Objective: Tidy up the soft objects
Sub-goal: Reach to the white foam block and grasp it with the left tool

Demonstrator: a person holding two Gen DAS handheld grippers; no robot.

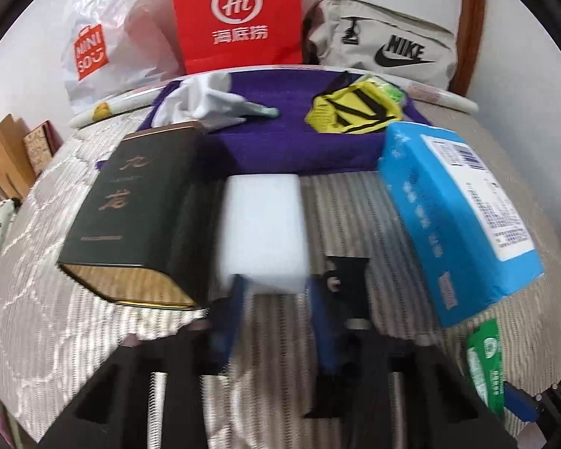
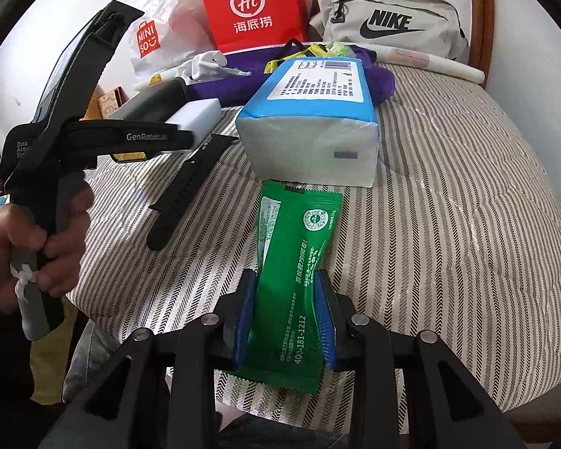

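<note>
Left gripper (image 1: 271,292) clamps a white sponge (image 1: 263,230) just beside the dark tin (image 1: 138,220), right gripper (image 2: 285,321) pinches a green packet (image 2: 295,284) whose far end touches the blue tissue pack (image 2: 310,112), right of the tin, all on a striped mattress (image 2: 448,224).

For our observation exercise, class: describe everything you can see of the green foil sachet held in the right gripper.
The green foil sachet is a flat, glossy packet with serrated end seals, white print, a round emblem and the number 400-181-1212. The right gripper is shut on its lower half, blue pads pinching it into a waist. It points away over the striped quilted bedcover, its far end reaching the blue tissue pack; whether they touch is unclear.
</note>
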